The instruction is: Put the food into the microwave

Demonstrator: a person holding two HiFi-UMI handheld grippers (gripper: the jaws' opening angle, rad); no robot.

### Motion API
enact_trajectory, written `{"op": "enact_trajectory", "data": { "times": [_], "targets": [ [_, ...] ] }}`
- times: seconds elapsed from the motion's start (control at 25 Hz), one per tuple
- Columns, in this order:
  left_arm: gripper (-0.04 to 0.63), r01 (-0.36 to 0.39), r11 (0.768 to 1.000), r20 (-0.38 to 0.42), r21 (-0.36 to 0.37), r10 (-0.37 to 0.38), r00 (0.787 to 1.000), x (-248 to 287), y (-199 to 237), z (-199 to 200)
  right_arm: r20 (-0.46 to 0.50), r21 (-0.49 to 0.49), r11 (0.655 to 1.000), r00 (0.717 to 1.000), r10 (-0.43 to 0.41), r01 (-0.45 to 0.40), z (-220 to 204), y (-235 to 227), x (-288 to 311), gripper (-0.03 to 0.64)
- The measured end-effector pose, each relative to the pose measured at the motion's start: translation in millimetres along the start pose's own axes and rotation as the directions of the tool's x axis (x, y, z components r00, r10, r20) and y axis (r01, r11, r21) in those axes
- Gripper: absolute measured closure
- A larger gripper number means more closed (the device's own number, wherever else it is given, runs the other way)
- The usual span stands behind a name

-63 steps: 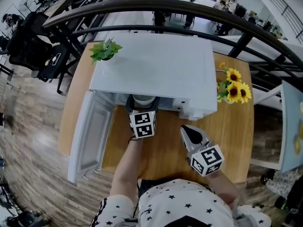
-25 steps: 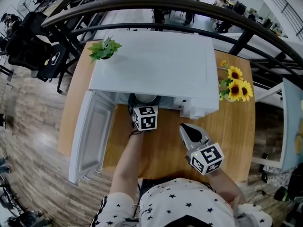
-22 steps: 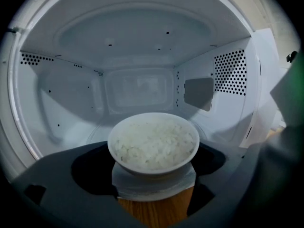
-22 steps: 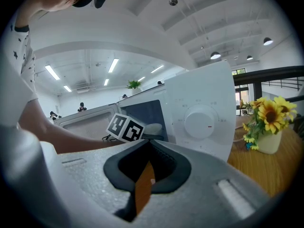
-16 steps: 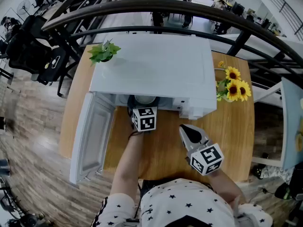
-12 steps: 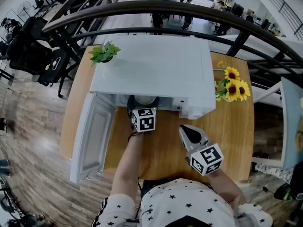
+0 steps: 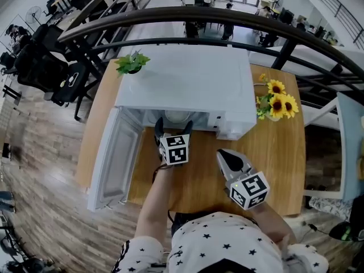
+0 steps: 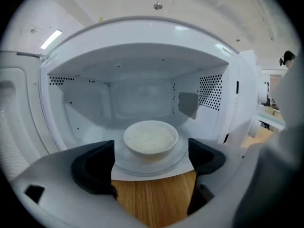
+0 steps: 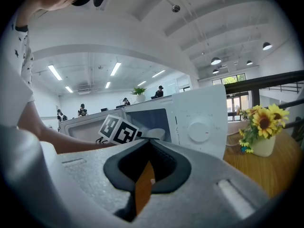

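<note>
Left gripper view has the bowl [image 8: 150, 139] of white food sitting on the glass turntable [image 8: 176, 157] inside the microwave [image 8: 142, 56], toward its front. The left gripper [image 8: 151, 167] hangs at the opening, jaws spread wide with nothing between them, clear of the bowl. Head view shows the door [image 7: 116, 158] standing open over the table's [image 7: 278, 169] left edge. The right gripper [image 7: 224, 157] sits above the table's front edge, jaws pressed together and empty, near the microwave's right front corner
</note>
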State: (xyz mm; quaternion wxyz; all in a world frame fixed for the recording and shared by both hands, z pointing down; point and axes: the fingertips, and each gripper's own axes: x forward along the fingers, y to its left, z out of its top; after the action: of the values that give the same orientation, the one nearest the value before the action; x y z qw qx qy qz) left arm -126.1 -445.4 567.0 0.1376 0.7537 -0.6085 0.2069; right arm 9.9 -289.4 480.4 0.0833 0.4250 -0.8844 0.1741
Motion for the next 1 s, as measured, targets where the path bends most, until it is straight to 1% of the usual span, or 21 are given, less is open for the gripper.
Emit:
{"op": "enact_trajectory", "data": {
  "times": [0.16, 0.24, 0.32, 0.36, 0.52, 0.76, 0.84, 0.92, 1.0],
  "targets": [
    [0.109, 0.011, 0.999, 0.002, -0.039, -0.01, 1.0, -24.4, -3.8, -1.5, 0.014, -0.014, 1.0, 1.0, 0.002, -0.002, 2.8, 7.6, -9.3, 0.611],
    [0.109, 0.019, 0.999, 0.005, -0.043, -0.018, 1.0, -37.5, -8.1, -2.3, 0.02, -0.02, 1.0, 1.0, 0.003, -0.002, 3.2, 11.9, -15.5, 0.611],
    [0.121, 0.008, 0.999, 0.011, -0.051, -0.007, 1.0, -52.3, -10.7, -3.4, 0.025, -0.024, 1.0, 1.0, 0.003, -0.002, 3.1, 16.9, -22.9, 0.611],
    [0.153, -0.006, 0.998, 0.019, -0.058, 0.007, 1.0, -60.2, -10.8, -3.6, 0.028, -0.027, 1.0, 1.0, 0.003, -0.002, 3.1, 19.5, -26.9, 0.611],
    [0.341, -0.073, 0.992, 0.053, -0.098, 0.078, 0.996, -90.0, -10.0, -4.0, 0.042, -0.038, 0.999, 0.999, 0.0, 0.001, 4.1, 26.2, -42.0, 0.611],
    [0.472, -0.087, 0.988, 0.098, -0.13, 0.1, 0.99, -132.6, -19.2, -4.4, 0.063, -0.049, 0.999, 0.998, -0.005, 0.008, 3.9, 36.1, -65.2, 0.611],
    [0.5, -0.092, 0.986, 0.113, -0.14, 0.108, 0.988, -147.9, -22.4, -6.1, 0.064, -0.049, 0.999, 0.998, -0.003, 0.006, 0.6, 40.6, -73.2, 0.611],
    [0.513, -0.103, 0.983, 0.126, -0.15, 0.122, 0.984, -162.7, -25.9, -7.8, 0.064, -0.051, 0.999, 0.998, 0.001, 0.002, -3.1, 44.1, -80.7, 0.611],
    [0.547, -0.116, 0.981, 0.14, -0.157, 0.139, 0.98, -177.9, -29.2, -9.3, 0.064, -0.055, 0.999, 0.998, 0.006, -0.003, -6.1, 47.7, -87.9, 0.611]
  ]
}}
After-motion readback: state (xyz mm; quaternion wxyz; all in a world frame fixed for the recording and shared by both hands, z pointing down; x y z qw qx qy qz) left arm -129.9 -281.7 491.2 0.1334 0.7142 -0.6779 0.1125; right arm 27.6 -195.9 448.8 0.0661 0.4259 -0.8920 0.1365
